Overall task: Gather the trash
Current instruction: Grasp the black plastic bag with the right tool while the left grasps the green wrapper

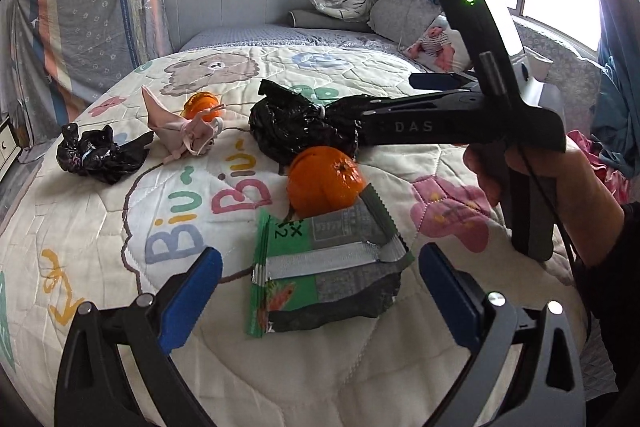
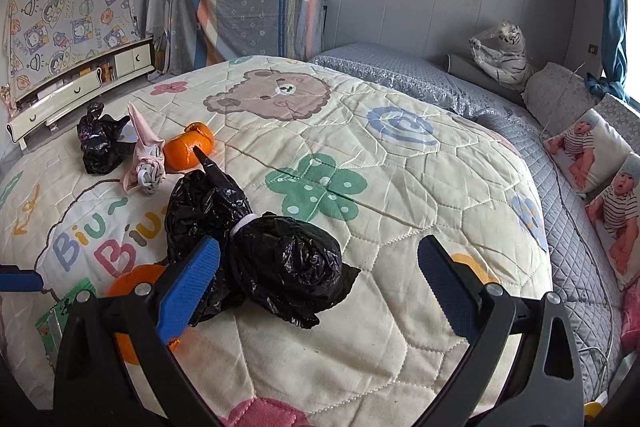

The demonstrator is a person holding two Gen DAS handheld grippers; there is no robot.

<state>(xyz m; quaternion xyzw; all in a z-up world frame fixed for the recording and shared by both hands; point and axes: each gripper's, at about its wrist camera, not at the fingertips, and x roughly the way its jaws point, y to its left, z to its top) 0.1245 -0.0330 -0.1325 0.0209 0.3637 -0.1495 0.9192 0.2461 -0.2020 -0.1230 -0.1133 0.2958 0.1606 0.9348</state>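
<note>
Both grippers spread wide above a cartoon-print quilt (image 1: pixel 100 227) strewn with trash.

Left gripper (image 1: pixel 320 279), fingers apart, holding nothing, straddling a green-and-silver snack wrapper (image 1: pixel 324 267); orange peel (image 1: pixel 324 183) touching the wrapper's far edge. Right gripper (image 2: pixel 320 275), likewise spread and gripping nothing, over a knotted black bag (image 2: pixel 256 239). Farther off: small black bag (image 2: pixel 98 143), pink crumpled scrap (image 2: pixel 146 163), second orange peel (image 2: pixel 188 147).
</note>
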